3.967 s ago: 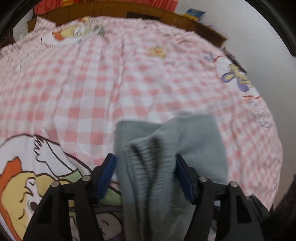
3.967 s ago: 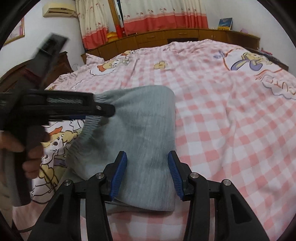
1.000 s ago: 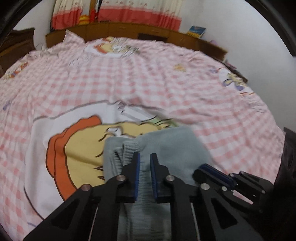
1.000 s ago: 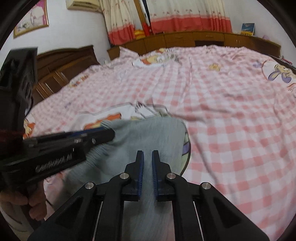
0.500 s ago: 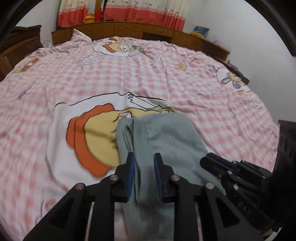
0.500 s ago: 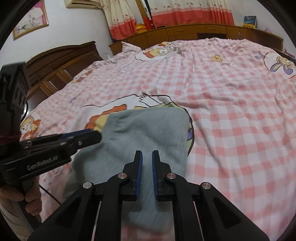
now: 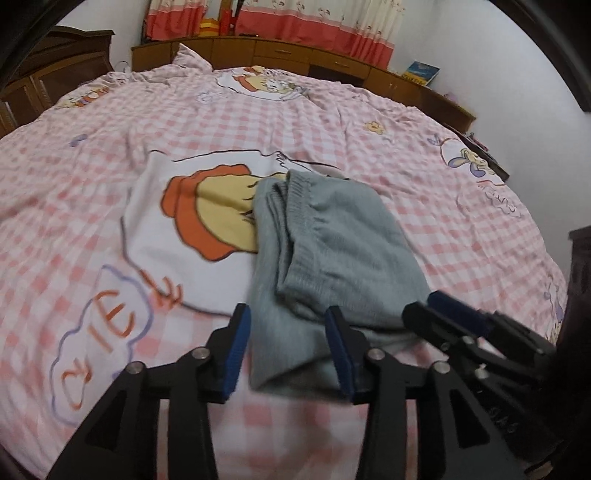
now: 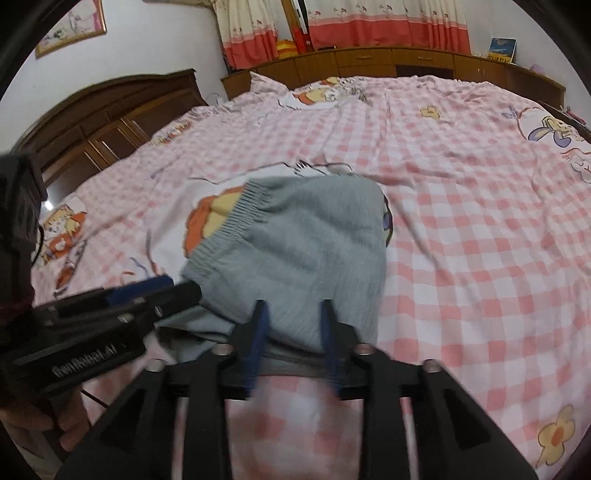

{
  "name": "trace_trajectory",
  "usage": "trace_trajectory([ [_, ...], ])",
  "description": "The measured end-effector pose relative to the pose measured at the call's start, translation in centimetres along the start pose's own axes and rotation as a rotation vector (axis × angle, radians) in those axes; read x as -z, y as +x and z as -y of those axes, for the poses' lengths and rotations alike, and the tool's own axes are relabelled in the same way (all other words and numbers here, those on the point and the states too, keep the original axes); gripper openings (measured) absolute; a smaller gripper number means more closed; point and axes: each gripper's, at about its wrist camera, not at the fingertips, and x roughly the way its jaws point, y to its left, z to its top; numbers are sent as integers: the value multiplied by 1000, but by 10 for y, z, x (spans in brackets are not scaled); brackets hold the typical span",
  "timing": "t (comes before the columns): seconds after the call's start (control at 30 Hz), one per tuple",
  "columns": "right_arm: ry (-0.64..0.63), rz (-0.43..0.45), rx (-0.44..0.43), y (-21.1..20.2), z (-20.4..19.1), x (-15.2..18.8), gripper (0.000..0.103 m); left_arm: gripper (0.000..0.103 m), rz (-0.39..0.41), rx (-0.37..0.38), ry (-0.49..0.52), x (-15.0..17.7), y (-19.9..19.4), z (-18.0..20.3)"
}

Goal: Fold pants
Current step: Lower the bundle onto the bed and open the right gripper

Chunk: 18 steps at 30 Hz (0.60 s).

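Observation:
The grey pants [image 7: 332, 240] lie folded in a thick stack on the pink checked bedsheet [image 7: 92, 184], ribbed waistband on top toward the left. My left gripper [image 7: 288, 347] hovers at the stack's near left corner with its jaws opening; cloth lies between the blue pads but is not pinched. In the right wrist view the pants [image 8: 314, 240] sit just ahead of my right gripper [image 8: 291, 343], whose jaws are also opening over the near edge without clamping it. The right gripper [image 7: 454, 317] appears at the stack's near right corner, the left gripper [image 8: 140, 291] at its left.
A big cartoon print [image 7: 207, 210] on the sheet lies left of the pants. A dark wooden headboard [image 8: 110, 110] stands at the left, low wooden cabinets [image 8: 406, 62] and red-trimmed curtains [image 8: 369, 26] at the far side. A hand [image 8: 55, 424] holds the left gripper.
Both grippers went from shut on the pants to open, letting the folded stack drop onto the bed, and both have pulled back toward the near edge.

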Motion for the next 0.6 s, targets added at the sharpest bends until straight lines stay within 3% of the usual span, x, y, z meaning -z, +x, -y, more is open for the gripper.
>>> trace_trajectory([
  [0.3, 10, 20, 31, -25, -6, 19, 59, 75, 14, -24, -23, 21, -20, -5],
  [0.37, 18, 10, 68, -26, -4, 24, 68, 77, -2, -26, -39, 22, -17, -7],
  [0.6, 65, -5, 96, -21, 10, 34, 75, 82, -43, -52, -82, 28, -4, -14],
])
